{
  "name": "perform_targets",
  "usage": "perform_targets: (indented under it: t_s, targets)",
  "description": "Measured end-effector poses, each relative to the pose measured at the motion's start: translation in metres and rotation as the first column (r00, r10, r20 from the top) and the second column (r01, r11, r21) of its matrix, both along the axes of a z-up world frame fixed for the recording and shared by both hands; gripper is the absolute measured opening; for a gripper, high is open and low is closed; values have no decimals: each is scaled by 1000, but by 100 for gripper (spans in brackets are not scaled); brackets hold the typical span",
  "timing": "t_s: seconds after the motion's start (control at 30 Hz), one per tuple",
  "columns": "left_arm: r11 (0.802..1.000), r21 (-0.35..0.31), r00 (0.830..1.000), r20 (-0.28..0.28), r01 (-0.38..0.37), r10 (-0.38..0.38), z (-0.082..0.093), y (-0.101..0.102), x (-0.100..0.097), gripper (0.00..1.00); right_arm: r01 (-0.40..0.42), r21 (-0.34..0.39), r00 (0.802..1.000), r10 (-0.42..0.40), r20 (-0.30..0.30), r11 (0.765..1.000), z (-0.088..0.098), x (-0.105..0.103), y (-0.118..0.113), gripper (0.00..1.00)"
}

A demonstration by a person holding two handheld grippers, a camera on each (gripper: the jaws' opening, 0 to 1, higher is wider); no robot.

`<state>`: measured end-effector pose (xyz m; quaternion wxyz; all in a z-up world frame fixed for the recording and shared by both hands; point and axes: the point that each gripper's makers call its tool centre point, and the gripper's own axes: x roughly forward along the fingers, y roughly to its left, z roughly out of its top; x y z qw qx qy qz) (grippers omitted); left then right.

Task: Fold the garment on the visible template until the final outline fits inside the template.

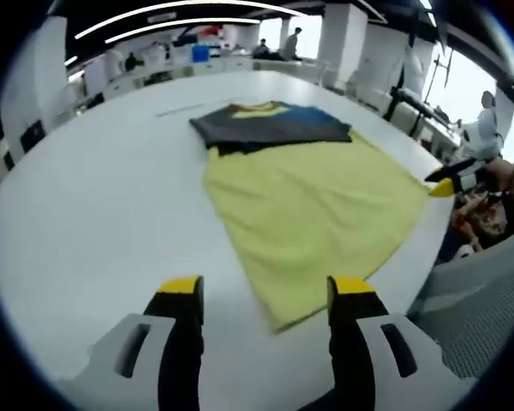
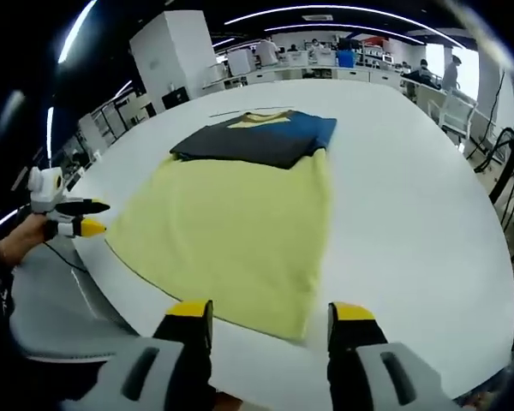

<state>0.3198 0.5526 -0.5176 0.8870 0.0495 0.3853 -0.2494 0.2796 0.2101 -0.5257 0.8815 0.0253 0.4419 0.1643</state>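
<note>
Left gripper view: your camera sits low above the worktop (image 1: 86, 214), at the near edge, looking along its length toward the far room. Right gripper view: your camera looks the same way from the opposite near corner. Shared by both: the yellow template (image 1: 313, 210) (image 2: 231, 235) and the dark folded garment (image 1: 270, 128) (image 2: 253, 141) beyond it.

No legible txt, labels, nos. or signs anywhere; both views too blurry.

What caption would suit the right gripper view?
Open right gripper hovers over a yellow garment on a white table, sleeves folded in.
</note>
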Motion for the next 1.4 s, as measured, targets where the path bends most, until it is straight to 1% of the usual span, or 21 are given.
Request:
perform_targets:
  t_s: [0.07, 0.17, 0.23, 0.33, 0.4, 0.47, 0.6, 0.73, 0.83, 0.9, 1.0, 1.1, 1.23, 1.3, 1.4]
  targets:
    - [1000, 3, 1000, -3, -1, 1, 0, 0, -1, 49, 8, -7, 1000, -8, -2, 1000, -1, -1, -2, 48]
    - [1000, 0, 1000, -4, -16, 16, 0, 1, -2, 43, 8, -28, 1000, -8, -3, 1000, -5, -3, -4, 40]
    - [1000, -4, 1000, -5, -21, 21, -2, 0, -4, 40, 10, -38, 1000, -10, 0, 999, -6, -4, -5, 36]
    - [1000, -2, 999, -20, -28, 28, -7, -1, -8, 37, 25, -42, 1000, -25, 7, 999, -8, -4, -8, 32]
    - [1000, -4, 999, -25, -25, 25, -9, -3, -10, 34, 29, -56, 1000, -28, 13, 998, -9, -4, -10, 28]
    - [1000, -6, 999, -30, -22, 21, -11, -4, -11, 32, 23, -95, 1000, -21, 23, 995, -11, -4, -14, 24]
    - [1000, 23, 999, -48, -11, 12, -16, -3, -14, 23, 36, -82, 999, -34, 23, 996, -12, -3, -14, 19]
    - [999, -8, 997, -69, -32, 32, -18, -4, -15, 19, 28, -99, 999, -25, 32, 995, -12, -2, -14, 13]
    - [999, -17, 996, -75, -37, 36, -18, -4, -15, 10, 26, -99, 999, -23, 32, 995, -12, -1, -14, 11]
    - [999, -20, 996, -78, -48, 47, -18, -4, -15, 9, 27, -102, 999, -24, 36, 994, -13, 0, -14, 9]
    - [997, -22, 993, -96, -73, 70, -19, 0, -16, 5, 22, -101, 999, -18, 40, 995, -13, 0, -13, 7]
    - [995, -42, 990, -108, -96, 91, -20, 1, -17, 3, 12, -106, 999, -7, 43, 994, -14, 1, -13, 5]
    - [995, -39, 987, -133, -90, 84, -20, 0, -20, 1, 8, -113, 999, -3, 47, 994, -14, 1, -13, 2]
    - [996, -31, 988, -137, -82, 77, -20, -1, -21, 1, -13, -128, 999, 19, 48, 992, -14, -1, -14, 0]
    - [996, -29, 986, -149, -85, 80, -17, -1, -24, 1, -19, -128, 998, 26, 50, 992, -13, -6, -16, 0]
